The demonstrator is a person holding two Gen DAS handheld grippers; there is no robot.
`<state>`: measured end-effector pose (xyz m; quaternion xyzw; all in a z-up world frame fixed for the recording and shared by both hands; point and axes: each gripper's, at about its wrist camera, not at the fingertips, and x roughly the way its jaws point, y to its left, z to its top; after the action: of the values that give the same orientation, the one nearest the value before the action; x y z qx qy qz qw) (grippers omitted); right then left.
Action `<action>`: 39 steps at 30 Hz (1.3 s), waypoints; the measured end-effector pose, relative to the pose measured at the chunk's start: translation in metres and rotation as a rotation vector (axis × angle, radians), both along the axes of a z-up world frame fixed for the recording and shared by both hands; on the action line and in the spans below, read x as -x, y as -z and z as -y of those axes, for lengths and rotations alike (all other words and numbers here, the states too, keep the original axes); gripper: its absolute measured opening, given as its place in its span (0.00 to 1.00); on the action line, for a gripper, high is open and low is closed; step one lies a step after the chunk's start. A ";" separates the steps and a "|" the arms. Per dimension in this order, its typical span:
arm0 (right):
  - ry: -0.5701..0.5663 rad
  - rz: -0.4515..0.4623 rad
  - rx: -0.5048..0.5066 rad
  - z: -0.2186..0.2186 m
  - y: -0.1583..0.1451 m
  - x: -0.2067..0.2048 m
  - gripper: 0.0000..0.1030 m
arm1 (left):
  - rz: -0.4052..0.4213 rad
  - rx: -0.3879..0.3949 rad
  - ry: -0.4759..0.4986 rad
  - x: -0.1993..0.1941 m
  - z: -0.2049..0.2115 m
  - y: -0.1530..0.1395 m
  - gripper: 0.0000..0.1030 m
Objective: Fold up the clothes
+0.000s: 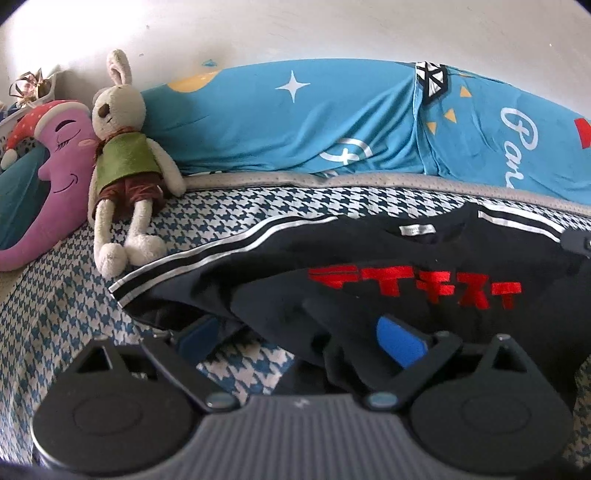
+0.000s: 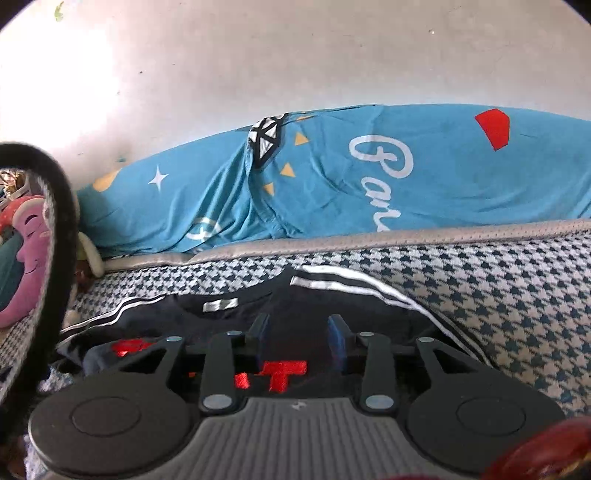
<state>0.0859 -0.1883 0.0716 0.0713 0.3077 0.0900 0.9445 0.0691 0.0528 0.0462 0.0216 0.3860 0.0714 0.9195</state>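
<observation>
A black T-shirt with red block lettering and white-striped sleeves lies rumpled on the houndstooth bedsheet, collar toward the blue quilt. The left gripper gapes wide around a fold; the right gripper hangs partly apart above the fabric, gripping nothing

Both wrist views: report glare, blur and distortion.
Left wrist view: the wall is washed out, fisheye bends the bed edge, and the rabbit toy is sharp. Right wrist view: glare whitens the wall's upper left, and a dark strap and a red blob sit blurred close to the lens.
</observation>
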 end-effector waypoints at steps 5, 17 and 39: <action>0.028 0.011 0.008 0.011 0.001 -0.017 0.38 | -0.017 -0.002 0.009 -0.001 0.002 0.002 0.96; 0.053 -0.033 0.059 0.043 0.016 -0.066 0.49 | -0.044 0.003 0.037 0.001 0.009 0.008 0.97; -0.061 -0.099 0.138 0.019 0.056 -0.107 0.05 | -0.106 0.044 0.032 -0.006 0.009 0.021 0.97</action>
<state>0.1925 -0.2076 0.0157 0.0009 0.3615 0.0935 0.9277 0.0749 0.0441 0.0249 0.0116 0.4353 0.0468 0.8990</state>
